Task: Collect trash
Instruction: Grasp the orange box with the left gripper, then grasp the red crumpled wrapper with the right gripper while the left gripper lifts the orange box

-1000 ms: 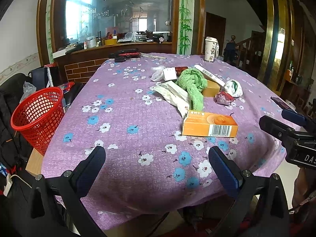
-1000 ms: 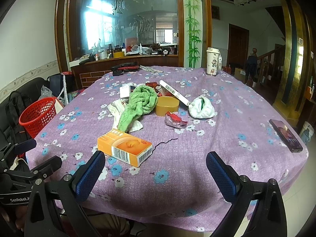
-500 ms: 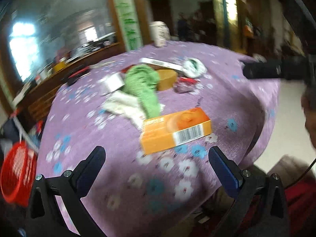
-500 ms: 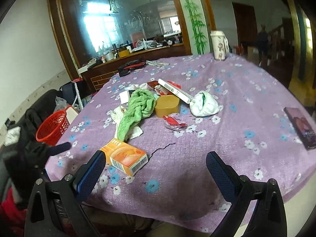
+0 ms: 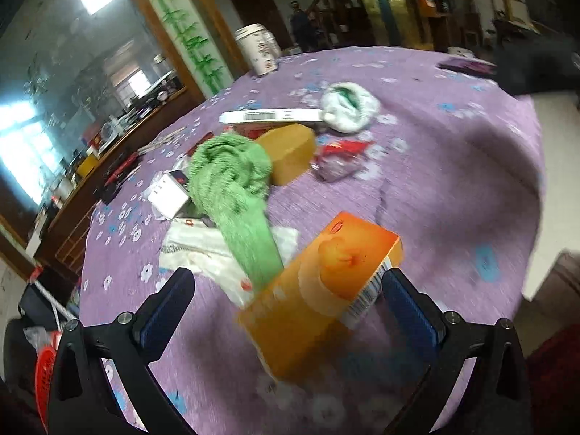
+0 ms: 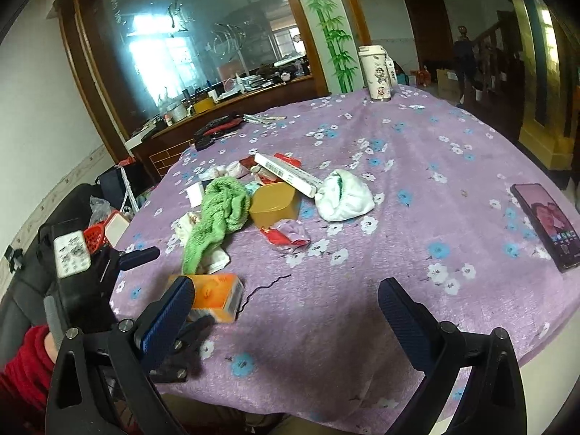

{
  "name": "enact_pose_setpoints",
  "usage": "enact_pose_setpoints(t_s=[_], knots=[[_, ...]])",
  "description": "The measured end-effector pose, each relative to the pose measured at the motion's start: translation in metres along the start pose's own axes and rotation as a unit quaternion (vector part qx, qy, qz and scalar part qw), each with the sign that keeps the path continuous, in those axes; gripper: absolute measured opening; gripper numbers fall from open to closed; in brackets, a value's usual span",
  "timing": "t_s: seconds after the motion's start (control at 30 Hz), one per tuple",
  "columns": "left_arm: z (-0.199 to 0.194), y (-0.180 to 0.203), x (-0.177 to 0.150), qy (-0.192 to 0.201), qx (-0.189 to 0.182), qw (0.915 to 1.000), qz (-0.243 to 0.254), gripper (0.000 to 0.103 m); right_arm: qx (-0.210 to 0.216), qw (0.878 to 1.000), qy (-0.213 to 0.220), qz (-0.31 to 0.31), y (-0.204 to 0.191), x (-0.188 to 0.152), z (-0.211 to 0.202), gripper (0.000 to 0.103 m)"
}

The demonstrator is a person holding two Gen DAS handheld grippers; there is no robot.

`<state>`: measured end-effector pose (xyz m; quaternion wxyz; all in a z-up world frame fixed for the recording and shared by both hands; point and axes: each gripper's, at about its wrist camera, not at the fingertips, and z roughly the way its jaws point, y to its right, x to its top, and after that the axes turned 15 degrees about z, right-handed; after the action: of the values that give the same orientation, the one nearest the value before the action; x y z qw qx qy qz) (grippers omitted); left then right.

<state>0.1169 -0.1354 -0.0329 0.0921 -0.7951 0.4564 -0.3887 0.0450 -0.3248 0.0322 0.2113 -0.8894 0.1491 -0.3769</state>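
Observation:
An orange box lies near the front edge of the purple flowered tablecloth, blurred in the left wrist view. My left gripper is open, with the box between its fingers; I cannot tell if they touch it. The right wrist view shows the same orange box with one of the left gripper's fingers beyond it. Behind it lie a green towel, a yellow tub, a red wrapper, a long white barcoded box and a crumpled white wad. My right gripper hangs open over bare cloth.
A red mesh basket stands beside the table's left edge, also seen as the basket at lower left. A phone lies at the right edge. A tall patterned cup stands at the far side. A red sleeve is at lower left.
My left gripper has swung right and forward until its open fingers straddle the orange box. The right gripper has lifted and tilted slightly, staying open.

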Motion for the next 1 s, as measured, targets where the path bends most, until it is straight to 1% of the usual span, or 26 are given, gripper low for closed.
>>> enact_pose_setpoints(t_s=[0.03,0.1,0.17,0.2,0.27,0.3,0.33,0.37,0.43,0.47,0.53,0.57,0.6,0.63,0.67,0.77,0.8,0.83,0.9,0.93,1.0], knots=[[0.004,-0.006,0.001,-0.003,0.002,0.9999,-0.016,0.103,0.001,1.0,-0.001,0.002,0.001,0.001,0.001,0.103],[0.015,-0.021,0.002,-0.014,-0.006,0.9982,-0.057,0.103,0.003,1.0,-0.002,0.006,0.002,0.004,0.003,0.103],[0.024,-0.032,0.0,-0.023,-0.031,0.9953,-0.089,0.103,0.001,1.0,-0.003,0.005,0.002,0.005,0.004,0.103],[0.026,-0.037,-0.002,-0.027,-0.05,0.9933,-0.101,0.103,0.001,1.0,-0.004,0.005,0.002,0.006,0.006,0.103],[0.027,-0.039,-0.005,-0.033,-0.068,0.9911,-0.109,0.103,0.001,1.0,-0.008,0.004,0.002,0.007,0.009,0.103],[0.029,-0.039,-0.007,-0.04,-0.082,0.99,-0.108,0.103,0.002,1.0,-0.009,0.004,0.003,0.008,0.011,0.103],[0.032,-0.038,-0.008,-0.047,-0.087,0.9895,-0.105,0.103,0.002,1.0,-0.011,0.003,0.003,0.009,0.013,0.103],[0.033,-0.037,-0.009,-0.054,-0.085,0.9894,-0.104,0.096,0.002,1.0,-0.013,0.003,0.003,0.01,0.016,0.103],[0.032,-0.037,-0.01,-0.051,-0.092,0.9879,-0.114,0.087,0.001,1.0,-0.019,0.0,0.001,0.013,0.023,0.103],[0.031,-0.037,-0.01,-0.051,-0.088,0.9881,-0.116,0.081,-0.001,1.0,-0.021,-0.002,0.0,0.015,0.026,0.103],[0.028,-0.035,-0.01,-0.048,-0.082,0.9881,-0.12,0.074,-0.005,1.0,-0.024,-0.009,-0.002,0.017,0.035,0.103],[0.028,-0.033,-0.01,-0.046,-0.083,0.9879,-0.123,0.062,-0.005,1.0,-0.027,-0.014,-0.003,0.018,0.039,0.103],[0.027,-0.035,-0.012,-0.043,-0.084,0.9871,-0.129,0.056,-0.008,0.999,-0.033,-0.022,-0.006,0.02,0.047,0.102],[0.027,-0.036,-0.013,-0.043,-0.093,0.9852,-0.138,0.05,-0.012,0.999,-0.038,-0.029,-0.009,0.021,0.053,0.101],[0.027,-0.039,-0.015,-0.042,-0.102,0.9828,-0.148,0.049,-0.016,0.998,-0.042,-0.035,-0.011,0.022,0.058,0.1],[0.026,-0.04,-0.019,-0.039,-0.112,0.9801,-0.159,0.048,-0.025,0.996,-0.061,-0.054,-0.018,0.025,0.081,0.095],[0.025,-0.04,-0.02,-0.037,-0.115,0.9795,-0.161,0.048,-0.026,0.995,-0.07,-0.061,-0.021,0.025,0.09,0.092],[0.024,-0.04,-0.022,-0.036,-0.118,0.9788,-0.163,0.048,-0.026,0.994,-0.077,-0.067,-0.023,0.025,0.096,0.086],[0.024,-0.04,-0.023,-0.036,-0.119,0.9783,-0.165,0.049,-0.032,0.993,-0.085,-0.078,-0.027,0.028,0.11,0.08],[0.024,-0.04,-0.023,-0.037,-0.118,0.9781,-0.167,0.05,-0.033,0.992,-0.087,-0.082,-0.028,0.029,0.115,0.08],[0.026,-0.042,-0.022,-0.042,-0.117,0.9774,-0.171,0.058,-0.045,0.991,-0.09,-0.09,-0.031,0.031,0.13,0.078]])
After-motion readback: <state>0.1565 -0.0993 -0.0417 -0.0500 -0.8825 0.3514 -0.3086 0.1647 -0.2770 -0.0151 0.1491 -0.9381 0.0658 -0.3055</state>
